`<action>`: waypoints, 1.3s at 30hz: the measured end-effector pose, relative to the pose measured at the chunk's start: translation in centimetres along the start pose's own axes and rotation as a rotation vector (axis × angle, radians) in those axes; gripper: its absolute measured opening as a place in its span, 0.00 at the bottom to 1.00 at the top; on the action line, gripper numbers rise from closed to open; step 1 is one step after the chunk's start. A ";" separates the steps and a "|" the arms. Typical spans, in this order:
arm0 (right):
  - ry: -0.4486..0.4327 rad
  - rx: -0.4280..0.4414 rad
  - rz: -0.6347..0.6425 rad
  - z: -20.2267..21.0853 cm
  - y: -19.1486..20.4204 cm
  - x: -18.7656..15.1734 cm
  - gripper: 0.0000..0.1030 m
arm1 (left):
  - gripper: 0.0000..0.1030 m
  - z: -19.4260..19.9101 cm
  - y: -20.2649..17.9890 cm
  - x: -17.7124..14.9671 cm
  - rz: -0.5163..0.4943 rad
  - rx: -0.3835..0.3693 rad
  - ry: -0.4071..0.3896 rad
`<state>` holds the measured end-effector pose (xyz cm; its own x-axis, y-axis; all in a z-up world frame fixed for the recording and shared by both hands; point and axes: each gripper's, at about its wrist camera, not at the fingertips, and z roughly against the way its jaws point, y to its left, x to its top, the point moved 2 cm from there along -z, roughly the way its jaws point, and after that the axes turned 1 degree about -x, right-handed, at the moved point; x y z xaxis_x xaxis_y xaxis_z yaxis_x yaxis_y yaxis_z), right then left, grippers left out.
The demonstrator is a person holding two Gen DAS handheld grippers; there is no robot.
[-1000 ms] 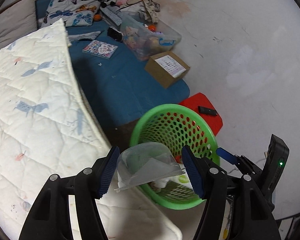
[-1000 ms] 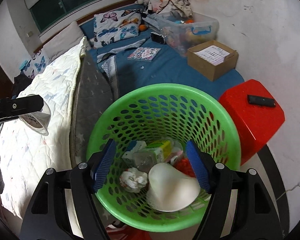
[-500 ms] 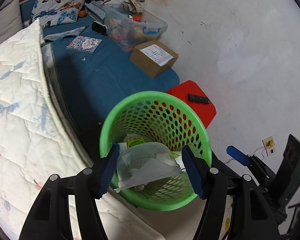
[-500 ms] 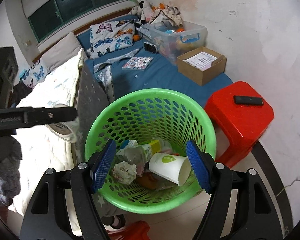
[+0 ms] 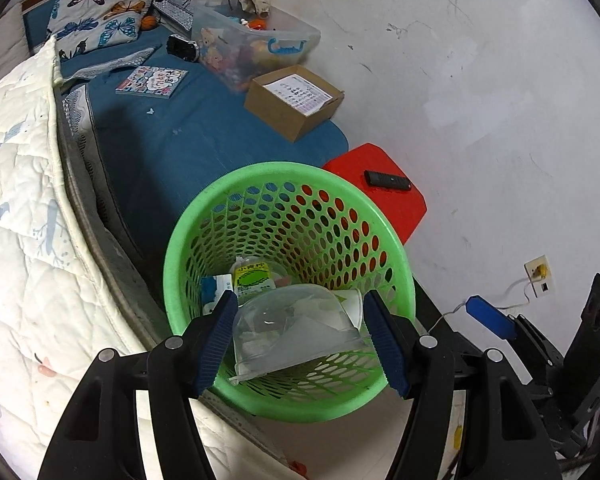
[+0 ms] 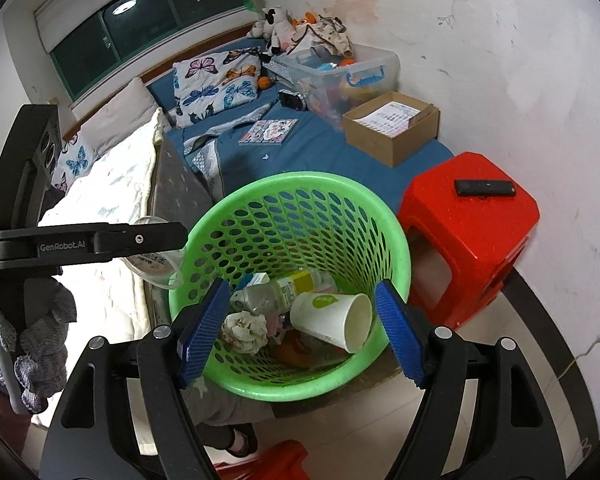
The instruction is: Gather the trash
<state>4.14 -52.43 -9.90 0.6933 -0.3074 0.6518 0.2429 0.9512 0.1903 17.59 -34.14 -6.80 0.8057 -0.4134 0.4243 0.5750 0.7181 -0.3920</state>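
Observation:
A green perforated basket (image 5: 204, 248) (image 6: 396, 236) stands on the floor beside the bed. It holds a white paper cup (image 6: 328, 318), a plastic bottle (image 6: 280, 290), a crumpled tissue (image 6: 246, 326) and other scraps. My left gripper (image 5: 302, 338) is shut on a clear plastic container (image 5: 292, 332) and holds it over the basket's near rim. From the right wrist view the left gripper's finger (image 6: 84, 242) and the container (image 6: 152, 266) sit at the basket's left rim. My right gripper (image 6: 300, 330) is open and empty above the basket.
A red stool (image 6: 472, 232) with a black remote (image 6: 484, 188) stands right of the basket by the white wall. The bed (image 5: 172, 136) carries a quilt (image 5: 16, 208), a cardboard box (image 5: 294, 100), a clear toy bin (image 5: 252, 48) and a booklet (image 5: 152, 80).
My left gripper has carried the clear container from beside the quilt to over the basket. A white paper cup has dropped into the basket and settled on its side. My right gripper has pulled back slightly.

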 end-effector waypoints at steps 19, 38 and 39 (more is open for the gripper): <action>-0.013 0.018 0.019 0.6 1.8 -0.8 0.74 | 0.77 3.9 1.0 -1.3 -0.020 0.029 -0.093; -0.059 0.058 0.121 0.9 9.0 -1.0 0.78 | 0.92 12.7 5.6 -5.2 -0.047 0.240 -0.309; -0.060 0.062 0.125 0.9 9.4 -1.0 0.79 | 0.92 13.0 5.8 -5.3 -0.045 0.247 -0.315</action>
<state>5.09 -43.19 -8.08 0.6735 -0.1861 0.7154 0.1137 0.9823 0.1486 14.75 -20.52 -0.74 0.6752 -0.2827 0.6813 0.5261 0.8320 -0.1761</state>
